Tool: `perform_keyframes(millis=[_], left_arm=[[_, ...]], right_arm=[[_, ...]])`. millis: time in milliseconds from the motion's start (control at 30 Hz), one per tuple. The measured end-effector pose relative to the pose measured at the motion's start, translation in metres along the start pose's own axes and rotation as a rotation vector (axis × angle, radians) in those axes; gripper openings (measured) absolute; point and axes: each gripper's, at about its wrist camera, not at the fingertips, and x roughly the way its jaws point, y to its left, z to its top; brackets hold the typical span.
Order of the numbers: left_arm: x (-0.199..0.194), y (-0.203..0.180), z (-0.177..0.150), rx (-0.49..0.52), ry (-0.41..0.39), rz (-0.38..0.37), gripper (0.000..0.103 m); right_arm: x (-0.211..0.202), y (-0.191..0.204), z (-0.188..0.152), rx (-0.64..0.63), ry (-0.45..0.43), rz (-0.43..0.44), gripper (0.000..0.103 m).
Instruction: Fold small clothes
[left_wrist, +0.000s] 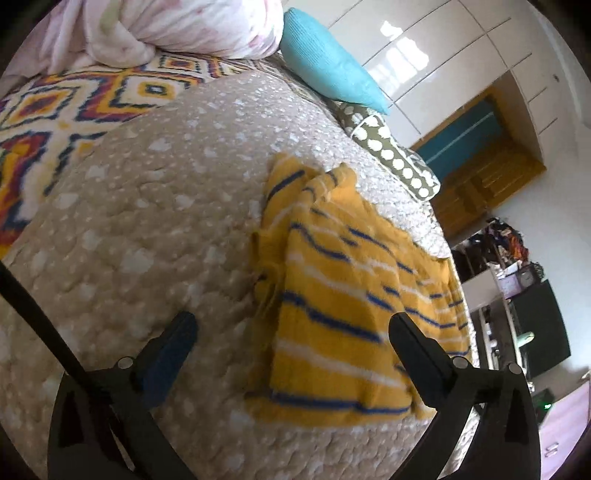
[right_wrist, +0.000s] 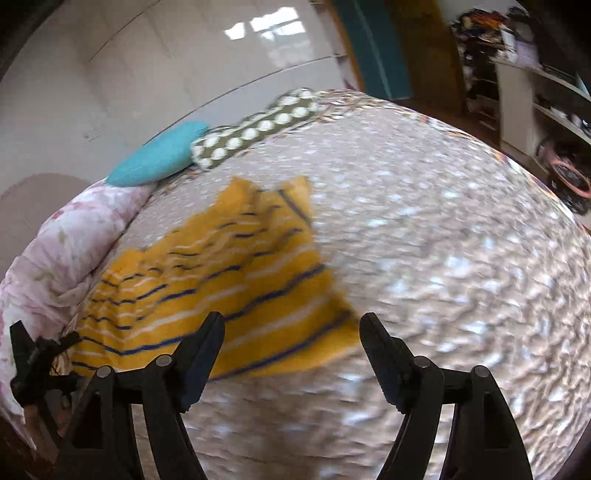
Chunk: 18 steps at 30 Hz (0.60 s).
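A small yellow garment (left_wrist: 332, 288) with blue and white stripes lies rumpled on the beige quilted bedspread (left_wrist: 147, 221). My left gripper (left_wrist: 291, 325) is open and empty, hovering just above the garment's near edge. In the right wrist view the same garment (right_wrist: 221, 280) lies left of centre. My right gripper (right_wrist: 291, 328) is open and empty, its jaws straddling the garment's near right corner. The other gripper (right_wrist: 33, 365) shows at the far left edge.
A turquoise cushion (left_wrist: 325, 59) and a spotted olive pillow (left_wrist: 395, 155) lie at the bed's far side. A pink floral duvet (left_wrist: 166, 26) is bunched nearby. A patterned blanket (left_wrist: 55, 110) lies left. Shelves (right_wrist: 546, 96) stand beyond the bed.
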Motion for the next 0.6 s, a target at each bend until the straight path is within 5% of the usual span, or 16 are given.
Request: perform_keyframes(millis=[133, 233, 267, 300, 333, 600], left_arm=[[0.015, -0.018, 0.004, 0.047, 0.043, 0.033, 0.101], [0.032, -0.037, 0.002, 0.096, 0.131, 0.07, 0.031], [0.035, -0.042, 0.003, 0.103, 0.147, 0.086, 0.024], [0.033, -0.044, 0.003, 0.099, 0.145, 0.085, 0.022], [0.026, -0.047, 0.004, 0.089, 0.139, 0.083, 0.021], [-0.033, -0.057, -0.032, 0.115, 0.15, 0.042, 0.021]], right_arm=[[0.034, -0.019, 0.003, 0.125, 0.102, 0.106, 0.083], [0.055, -0.014, 0.013, 0.15, 0.068, 0.125, 0.08], [0.062, -0.011, 0.018, 0.155, 0.075, 0.131, 0.07], [0.069, -0.01, 0.022, 0.174, 0.092, 0.15, 0.039], [0.076, -0.01, 0.024, 0.204, 0.133, 0.181, 0.025], [0.02, -0.037, 0.019, 0.247, 0.182, 0.3, 0.017]])
